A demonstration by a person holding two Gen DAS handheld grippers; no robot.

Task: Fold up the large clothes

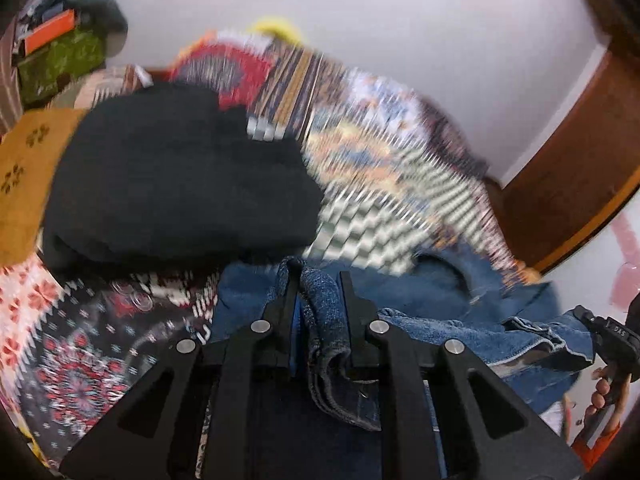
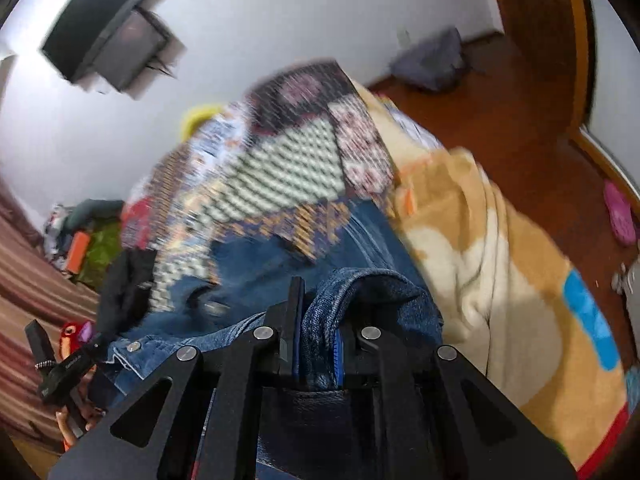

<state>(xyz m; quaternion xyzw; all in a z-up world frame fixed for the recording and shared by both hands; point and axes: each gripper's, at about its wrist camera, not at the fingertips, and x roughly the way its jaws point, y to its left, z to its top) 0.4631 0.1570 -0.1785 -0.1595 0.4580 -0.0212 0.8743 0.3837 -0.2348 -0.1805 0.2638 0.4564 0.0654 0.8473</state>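
The left hand-held gripper (image 1: 320, 280) is closed on a bunched fold of blue denim garment (image 1: 460, 320): coarse, faded cloth with a stitched hem is squeezed between its two flat black fingers and hangs back toward the camera in a thick doubled strip. The rest of the garment spreads ahead and to the right of these fingers, rumpled, with a frayed pale edge.

The right hand-held gripper (image 2: 320, 292) is likewise clamped on the denim, a rounded, padded-looking fold bulging up between its fingers and over the right one. To its left the cloth runs on toward a metal button (image 2: 133, 346) on a stitched band.

The denim lies on a bed covered with a patchwork quilt (image 1: 380, 168), its blocks blurred: black-and-white checks, orange and blue bands, red florals. Ahead and left of the left hand-held gripper sits a soft, matt black garment (image 1: 176, 176) in a rounded heap, touching the denim's far edge. Right of the right hand-held gripper a fleecy tan and cream blanket (image 2: 500, 264) drapes in deep folds over the bed's side toward a glossy brown wooden floor (image 2: 520, 120), where a pink clog (image 2: 619, 213) lies.
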